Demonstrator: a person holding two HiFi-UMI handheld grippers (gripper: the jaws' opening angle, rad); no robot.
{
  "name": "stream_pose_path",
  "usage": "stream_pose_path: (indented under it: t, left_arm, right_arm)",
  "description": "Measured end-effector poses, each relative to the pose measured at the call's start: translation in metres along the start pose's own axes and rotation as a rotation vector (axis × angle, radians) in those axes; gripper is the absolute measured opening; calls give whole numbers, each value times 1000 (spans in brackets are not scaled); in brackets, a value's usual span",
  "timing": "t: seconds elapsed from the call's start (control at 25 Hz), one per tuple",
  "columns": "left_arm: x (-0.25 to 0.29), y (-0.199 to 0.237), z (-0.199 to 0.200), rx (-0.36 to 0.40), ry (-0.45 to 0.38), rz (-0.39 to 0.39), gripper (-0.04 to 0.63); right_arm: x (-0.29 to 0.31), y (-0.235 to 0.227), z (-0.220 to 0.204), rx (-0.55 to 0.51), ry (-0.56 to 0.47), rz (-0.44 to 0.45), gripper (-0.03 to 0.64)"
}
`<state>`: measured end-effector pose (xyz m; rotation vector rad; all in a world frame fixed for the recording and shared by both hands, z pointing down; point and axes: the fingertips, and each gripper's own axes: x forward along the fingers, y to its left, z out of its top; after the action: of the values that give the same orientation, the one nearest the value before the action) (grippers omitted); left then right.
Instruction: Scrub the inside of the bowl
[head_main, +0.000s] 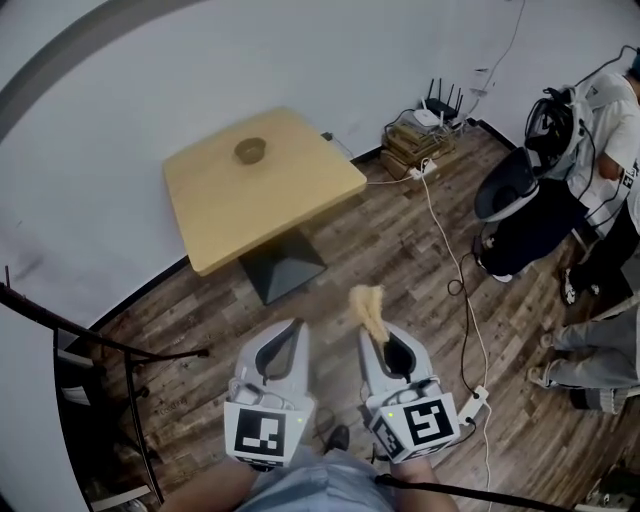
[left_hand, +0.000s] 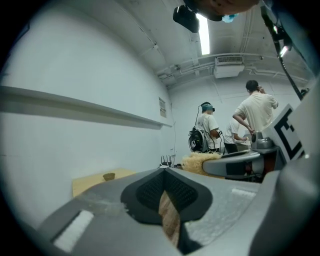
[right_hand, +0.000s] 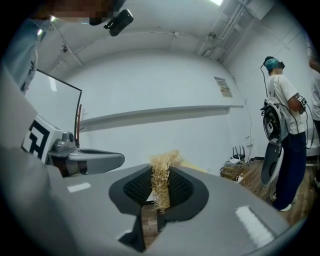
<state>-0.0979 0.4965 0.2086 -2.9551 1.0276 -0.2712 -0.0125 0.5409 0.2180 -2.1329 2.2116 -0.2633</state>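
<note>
right gripper (head_main: 384, 345): pinching a straw scrubber (head_main: 368, 305)
left gripper (head_main: 281, 345): pressed together, empty
bowl (head_main: 250, 150): on table (head_main: 300, 195), well ahead of both

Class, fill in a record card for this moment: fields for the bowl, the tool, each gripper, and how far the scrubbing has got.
Bowl: small brownish bowl, alone on the far side of the square wooden table
Tool: straw-coloured fibre scrubber
Left gripper: jaws together, nothing between them
Right gripper: jaws shut on the scrubber, tuft sticking out past the tips
Progress: not started; both grippers held low over the wood floor, well short of the table
</note>
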Motion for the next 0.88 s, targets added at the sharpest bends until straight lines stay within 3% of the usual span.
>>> stream_pose_path:
  t: [0.28,0.56,0.88]
  left_arm:
    - [77,71,19,-12,-28,7,20]
    - [125,148,35,-13,-67,22,20]
    - [153,187,40,-43,-106,17,20]
  right_arm:
    - [102,-17,20,-23,3,17,63]
    - [192,-6,42,-58,-6,52,63]
    - [241,2,59,-119,-13,68,63]
